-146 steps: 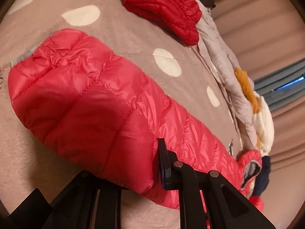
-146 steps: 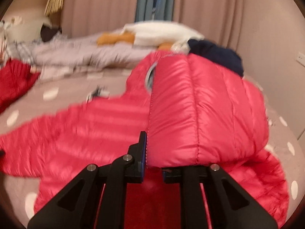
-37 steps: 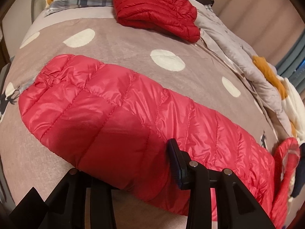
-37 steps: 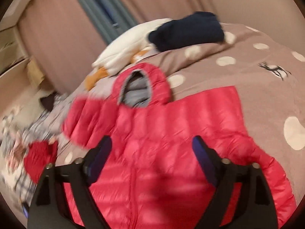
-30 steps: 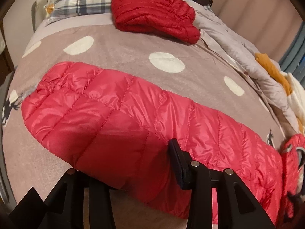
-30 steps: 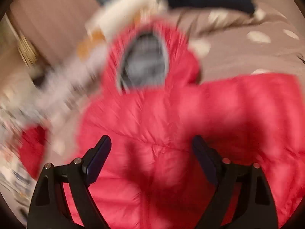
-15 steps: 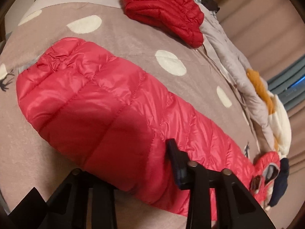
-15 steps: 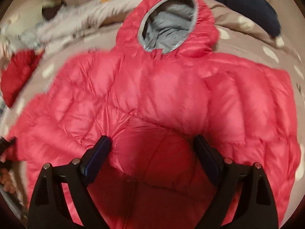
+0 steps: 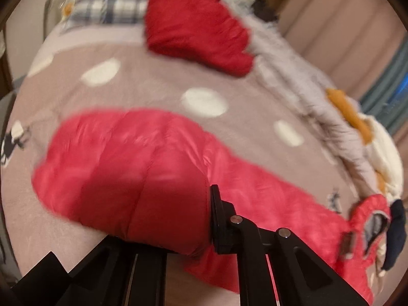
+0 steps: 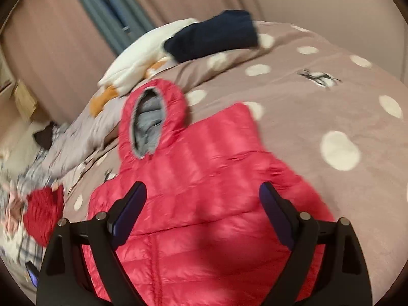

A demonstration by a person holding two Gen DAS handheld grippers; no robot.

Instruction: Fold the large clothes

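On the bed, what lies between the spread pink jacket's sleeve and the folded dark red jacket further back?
In the left wrist view, only bare blanket with white dots separates the pink jacket's sleeve from the folded red jacket.

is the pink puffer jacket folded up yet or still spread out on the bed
Mostly spread. The pink jacket lies flat with its hood extended; the left gripper is shut on one lifted sleeve end, so folding has only begun.
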